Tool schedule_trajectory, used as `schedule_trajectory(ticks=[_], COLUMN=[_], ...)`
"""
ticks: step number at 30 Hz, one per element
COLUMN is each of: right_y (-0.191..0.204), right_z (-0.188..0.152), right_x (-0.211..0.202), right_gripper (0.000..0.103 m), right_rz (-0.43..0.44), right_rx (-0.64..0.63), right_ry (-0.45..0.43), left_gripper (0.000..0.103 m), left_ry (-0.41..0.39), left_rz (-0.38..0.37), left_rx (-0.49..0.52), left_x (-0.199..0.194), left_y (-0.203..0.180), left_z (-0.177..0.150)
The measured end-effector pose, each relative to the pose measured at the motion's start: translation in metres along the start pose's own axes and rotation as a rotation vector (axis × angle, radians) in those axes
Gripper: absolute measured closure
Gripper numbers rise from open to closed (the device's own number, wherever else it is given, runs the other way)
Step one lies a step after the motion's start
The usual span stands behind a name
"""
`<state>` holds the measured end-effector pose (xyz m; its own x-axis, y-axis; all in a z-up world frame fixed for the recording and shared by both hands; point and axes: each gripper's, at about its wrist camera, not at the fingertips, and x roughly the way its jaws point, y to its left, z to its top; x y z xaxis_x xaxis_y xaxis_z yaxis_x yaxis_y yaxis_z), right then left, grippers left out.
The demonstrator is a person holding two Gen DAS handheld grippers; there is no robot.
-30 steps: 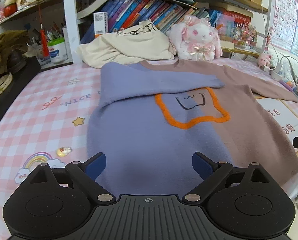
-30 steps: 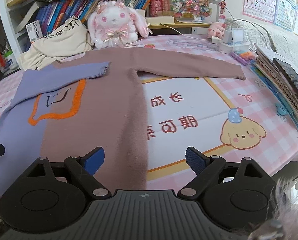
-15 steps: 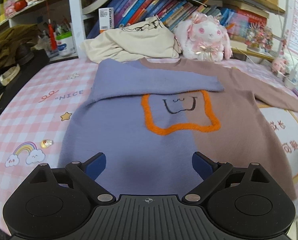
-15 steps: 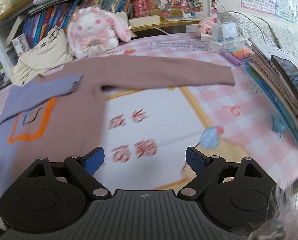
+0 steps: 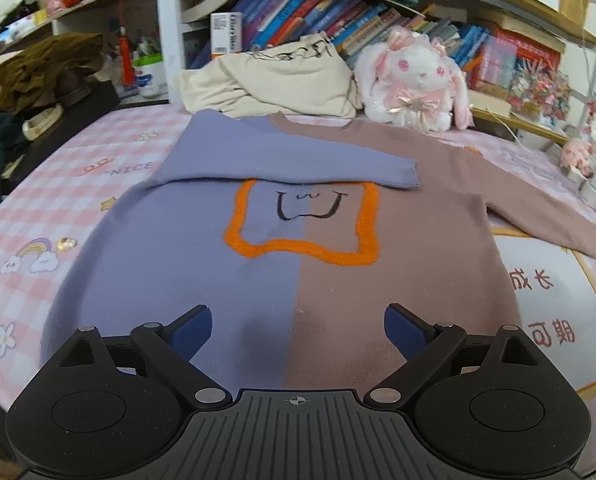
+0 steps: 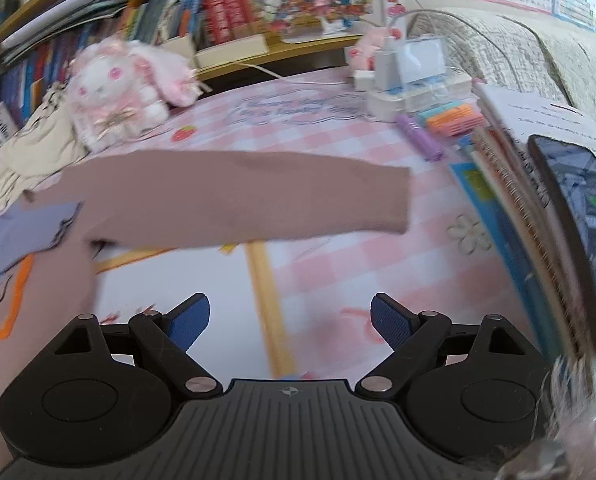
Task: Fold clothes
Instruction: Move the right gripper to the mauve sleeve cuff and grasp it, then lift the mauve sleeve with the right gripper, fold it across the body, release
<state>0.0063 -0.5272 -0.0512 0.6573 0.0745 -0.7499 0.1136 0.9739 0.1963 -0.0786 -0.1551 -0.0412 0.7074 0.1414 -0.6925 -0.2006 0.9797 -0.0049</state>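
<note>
Lying flat on the pink checked surface [image 5: 38, 200], the two-tone sweater [image 5: 298, 240] has its purple sleeve [image 5: 282, 162] folded across the chest and brown sleeve [image 6: 238, 196] outstretched, while the left gripper [image 5: 298, 330] over its hem and right gripper [image 6: 290, 320] beside it hold jaws apart, empty.

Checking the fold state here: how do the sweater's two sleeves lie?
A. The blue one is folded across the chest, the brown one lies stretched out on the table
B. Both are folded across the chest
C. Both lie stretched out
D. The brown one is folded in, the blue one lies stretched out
A: the blue sleeve lies across the sweater above the orange outline, while the brown sleeve lies stretched out flat on the table.
</note>
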Motion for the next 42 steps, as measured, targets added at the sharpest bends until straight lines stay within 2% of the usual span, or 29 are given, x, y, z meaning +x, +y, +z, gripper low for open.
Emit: schedule_trajectory(ticks=[6, 15, 20, 25, 33, 35, 36, 38, 40, 42], right_y=[-0.025, -0.044, -0.053, -0.061, -0.064, -0.058, -0.054, -0.047, -0.046, -0.045], right_z=[0.014, 0.022, 0.024, 0.03, 0.044, 0.045, 0.046, 0.045, 0.044, 0.045], right_x=[0.017, 0.033, 0.035, 0.039, 0.052, 0.055, 0.057, 0.059, 0.06, 0.061], right_gripper=[0.024, 0.031, 0.035, 0.048, 0.052, 0.06, 0.068, 0.072, 0.088, 0.092], right_rz=[-0.001, -0.04, -0.041, -0.036, -0.001, -0.042, -0.069, -0.104, -0.083, -0.065], right_rx=[0.008, 0.038, 0.063, 0.102, 0.145, 0.099, 0.068, 0.0, -0.022, -0.026], right_ry=[0.018, 0.031, 0.009, -0.022, -0.04, -0.041, -0.04, -0.041, -0.044, -0.044], left_gripper=[0.008, 0.008, 0.008, 0.008, 0.008, 0.008, 0.008, 0.008, 0.008, 0.008], left_ry=[-0.001, -0.055, -0.039, -0.012, -0.007, -0.008, -0.008, -0.009, -0.008, -0.005], left_rz=[0.052, 0.08, 0.072, 0.025, 0.018, 0.017, 0.017, 0.016, 0.014, 0.016], left_rx=[-0.037, 0.036, 0.054, 0.026, 0.055, 0.06, 0.063, 0.068, 0.07, 0.072], left_x=[-0.004, -0.01, -0.01, -0.009, -0.008, -0.008, -0.008, -0.008, -0.008, -0.008], left_y=[-0.009, -0.031, -0.036, -0.035, -0.042, -0.043, -0.043, -0.044, -0.045, -0.045], left_z=[-0.003, -0.004, -0.003, -0.003, -0.002, -0.001, -0.001, -0.001, -0.001, -0.001])
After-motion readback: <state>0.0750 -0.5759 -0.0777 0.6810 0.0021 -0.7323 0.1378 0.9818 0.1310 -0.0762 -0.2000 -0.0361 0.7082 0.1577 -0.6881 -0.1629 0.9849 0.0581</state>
